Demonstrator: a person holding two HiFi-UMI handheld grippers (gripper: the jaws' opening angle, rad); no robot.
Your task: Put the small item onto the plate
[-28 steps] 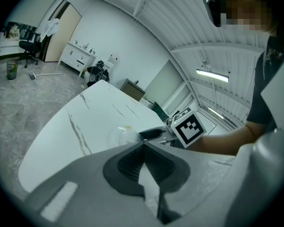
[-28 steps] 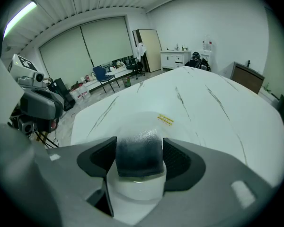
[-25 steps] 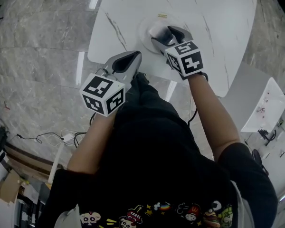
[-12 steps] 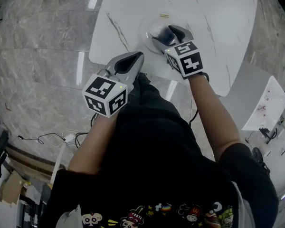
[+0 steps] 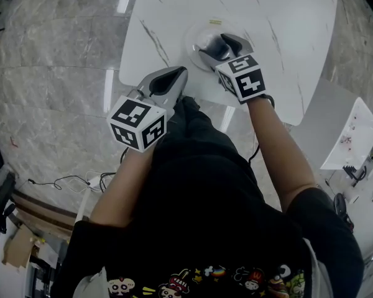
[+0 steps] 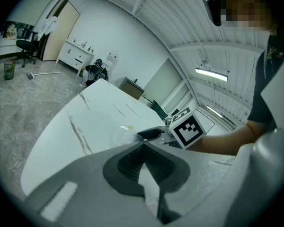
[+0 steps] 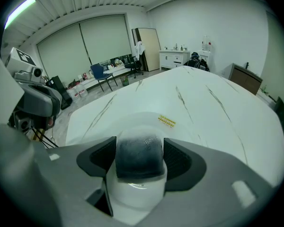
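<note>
Grey marble flooring (image 5: 50,54) is surrounding a white tabletop (image 5: 267,17) veined with thin dark lines, seen from steeply above. A person in a black shirt is standing at its near edge, both bare forearms reaching forward, each hand carrying a grey claw topped with a black-and-white marker cube.

The right claw (image 7: 139,143) is reaching over a pale round plate (image 7: 97,123) that is sitting on the tabletop near the person's side. Its jaws are pressing in from both sides on the small item (image 7: 139,161), which is dark grey and rounded on top with a glossy white lower part. The item is filling the gap between the two dark ribbed pads. It is hanging over the near part of the plate; whether it is touching the plate cannot be made out. A small yellow label (image 7: 166,121) is lying at the plate's far rim.

The left claw (image 6: 143,144) is hovering near the tabletop's near edge, to the left of the plate and apart from it. Its jaws are meeting at the tips with nothing between them. Its own camera is looking across the tabletop toward the plate and the right claw's marker cube (image 6: 187,128).

Behind the tabletop, the room is showing white walls, a ribbed ceiling with strip lights, white cabinets (image 7: 173,58) and a blue chair (image 7: 100,74).
</note>
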